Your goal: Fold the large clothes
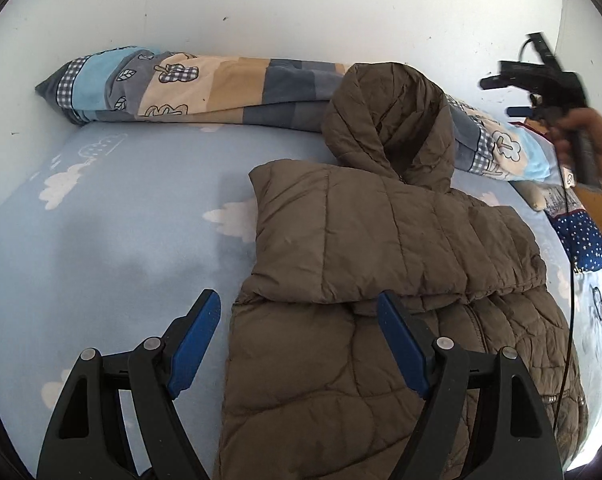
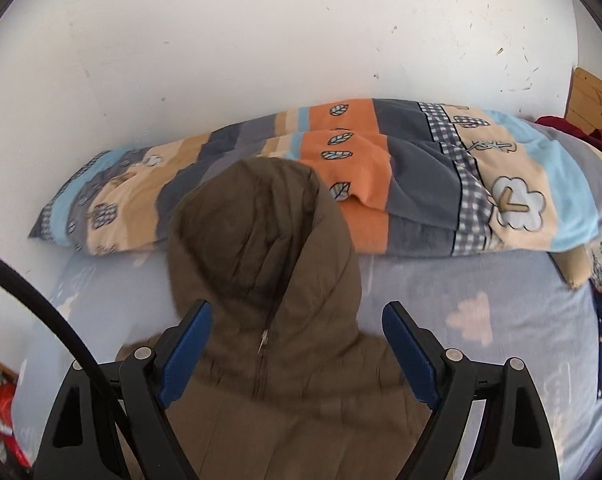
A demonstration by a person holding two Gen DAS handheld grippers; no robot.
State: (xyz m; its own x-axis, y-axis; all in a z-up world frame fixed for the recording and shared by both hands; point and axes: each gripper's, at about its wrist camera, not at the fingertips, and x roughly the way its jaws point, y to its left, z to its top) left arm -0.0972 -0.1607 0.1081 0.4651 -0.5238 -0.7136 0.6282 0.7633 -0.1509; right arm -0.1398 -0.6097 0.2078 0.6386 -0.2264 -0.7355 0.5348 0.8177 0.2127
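A brown quilted hooded jacket [image 1: 381,264] lies on the light blue bed sheet [image 1: 121,208], its sleeve folded across the chest and its hood [image 1: 385,120] pointing to the wall. My left gripper [image 1: 297,312] is open and empty above the jacket's left side. My right gripper [image 2: 297,324] is open and empty, hovering over the hood [image 2: 261,240] and the zipper top. It also shows, blurred, in the left wrist view [image 1: 549,92], held in a hand at the upper right.
A rolled patchwork quilt [image 2: 401,176] lies along the white wall behind the hood. A dark blue starry cloth [image 1: 585,240] lies at the bed's right edge. A black cable [image 1: 569,280] hangs down over the jacket's right side. Wooden furniture [image 2: 593,96] stands far right.
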